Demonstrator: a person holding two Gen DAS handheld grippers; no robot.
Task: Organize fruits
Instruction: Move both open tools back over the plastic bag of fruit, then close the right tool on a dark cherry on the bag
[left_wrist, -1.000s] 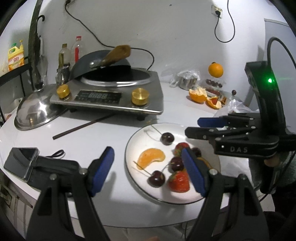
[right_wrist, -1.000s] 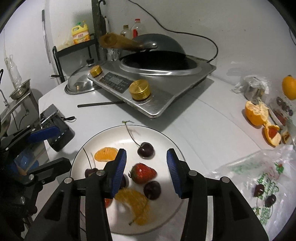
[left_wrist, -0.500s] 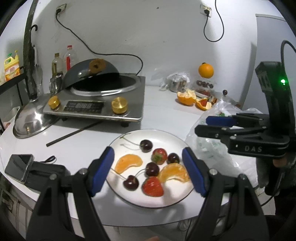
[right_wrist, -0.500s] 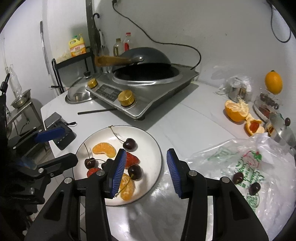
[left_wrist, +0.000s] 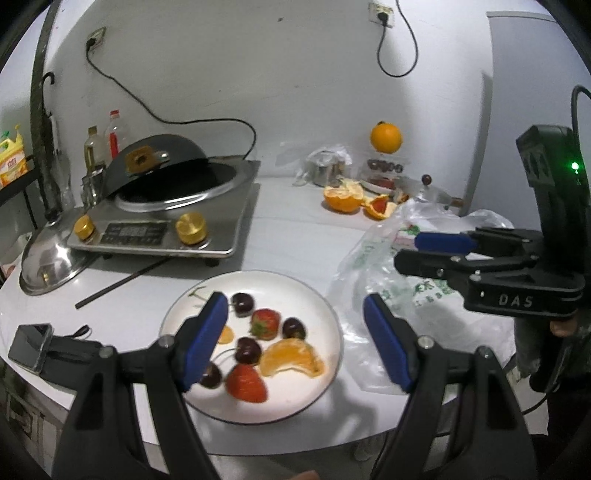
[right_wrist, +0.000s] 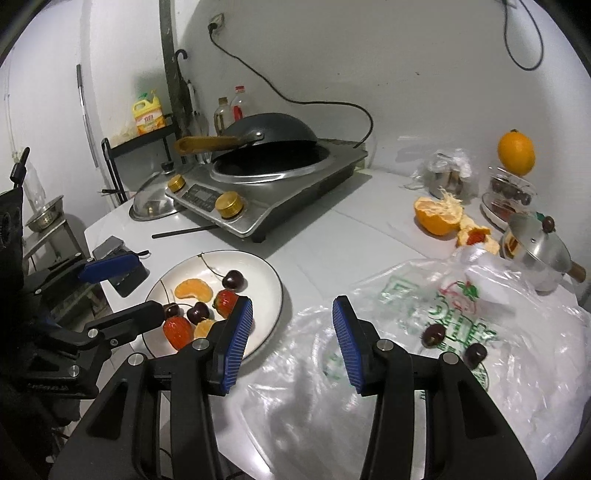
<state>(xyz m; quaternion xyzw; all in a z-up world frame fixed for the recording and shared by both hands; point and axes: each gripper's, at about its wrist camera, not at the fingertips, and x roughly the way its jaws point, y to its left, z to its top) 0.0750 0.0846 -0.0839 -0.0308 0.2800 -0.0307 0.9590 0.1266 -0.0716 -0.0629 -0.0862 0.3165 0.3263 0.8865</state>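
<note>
A white plate (left_wrist: 317, 317) (right_wrist: 266, 284) near the table's front edge holds several cherries (left_wrist: 243, 303), strawberries (left_wrist: 265, 323) and orange segments (left_wrist: 291, 359). My left gripper (left_wrist: 293, 339) hovers above and in front of the plate, open and empty. My right gripper (right_wrist: 291, 343) is open and empty too, over the edge of a clear plastic bag (right_wrist: 424, 350) right of the plate. Two cherries (right_wrist: 434, 334) lie on that bag. The right gripper also appears in the left wrist view (left_wrist: 424, 251) over the bag (left_wrist: 399, 291).
An induction cooker with a wok (left_wrist: 166, 206) stands at the back left, a steel lid (left_wrist: 48, 258) beside it. Peeled orange pieces (right_wrist: 439, 214), a whole orange (right_wrist: 516, 152), a steel pot (right_wrist: 539, 254) and a phone (left_wrist: 31, 345) are on the table. A chopstick (left_wrist: 118, 284) lies behind the plate.
Both grippers have pulled back and risen away from the plate. The plate now sits lower and smaller in both views, and the plastic bag has come into sight. Jaw openings look unchanged.
</note>
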